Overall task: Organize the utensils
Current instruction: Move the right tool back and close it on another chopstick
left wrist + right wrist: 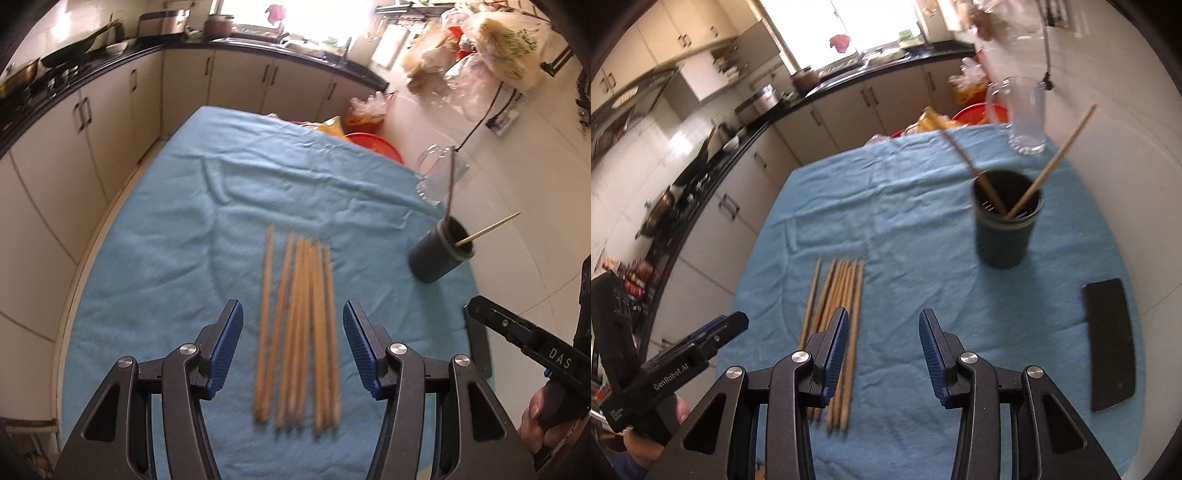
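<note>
While both tools hang above the blue cloth [177, 229] that covers the counter, the left hand-held gripper [293, 347] has its jaws spread with nothing between the pads; the loose wooden chopsticks [299, 332] lie side by side on the cloth below the gap. The right hand-held gripper [883, 354] is also spread and empty, over bare cloth just right of that bundle, its left finger overlapping the nearest sticks in the right wrist view. A dark cylindrical holder [1006, 218] stands upright farther back on the right, with two chopsticks [1052, 162] leaning inside it. A clear glass mug [1021, 114] stands behind the holder, and a black phone [1110, 343] lies flat near the cloth's right edge.
</note>
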A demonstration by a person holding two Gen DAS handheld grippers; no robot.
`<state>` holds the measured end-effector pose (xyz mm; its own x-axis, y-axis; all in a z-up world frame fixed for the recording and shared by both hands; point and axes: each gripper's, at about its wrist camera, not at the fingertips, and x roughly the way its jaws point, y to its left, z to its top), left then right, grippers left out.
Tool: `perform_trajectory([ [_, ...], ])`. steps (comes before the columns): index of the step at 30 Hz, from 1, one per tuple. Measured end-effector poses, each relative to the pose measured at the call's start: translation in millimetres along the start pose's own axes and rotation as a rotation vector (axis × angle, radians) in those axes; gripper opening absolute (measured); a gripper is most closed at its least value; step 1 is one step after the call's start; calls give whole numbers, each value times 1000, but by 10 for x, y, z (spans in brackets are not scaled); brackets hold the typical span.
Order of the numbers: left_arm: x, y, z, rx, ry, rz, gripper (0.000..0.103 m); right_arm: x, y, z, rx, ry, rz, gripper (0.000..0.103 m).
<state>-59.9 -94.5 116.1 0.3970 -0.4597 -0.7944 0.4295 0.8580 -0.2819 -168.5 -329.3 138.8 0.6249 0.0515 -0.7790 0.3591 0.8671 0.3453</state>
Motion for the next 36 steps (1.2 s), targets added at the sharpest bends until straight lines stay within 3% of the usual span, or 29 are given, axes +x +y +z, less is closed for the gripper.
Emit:
perform_trajectory([
  [8,-127,392,-128,-11,12,46,55,466,232,-162,5,101,46,43],
  [14,-176,642,-197,-8,23,66,55,982,210,-200,12,173,13,42],
  [23,-137,878,-271,8,47,80,55,1573,304,-139,-22,238,-20,25],
  [36,13,1028,-218,7,77,85,55,1931,434,11,-64,274,-75,16],
])
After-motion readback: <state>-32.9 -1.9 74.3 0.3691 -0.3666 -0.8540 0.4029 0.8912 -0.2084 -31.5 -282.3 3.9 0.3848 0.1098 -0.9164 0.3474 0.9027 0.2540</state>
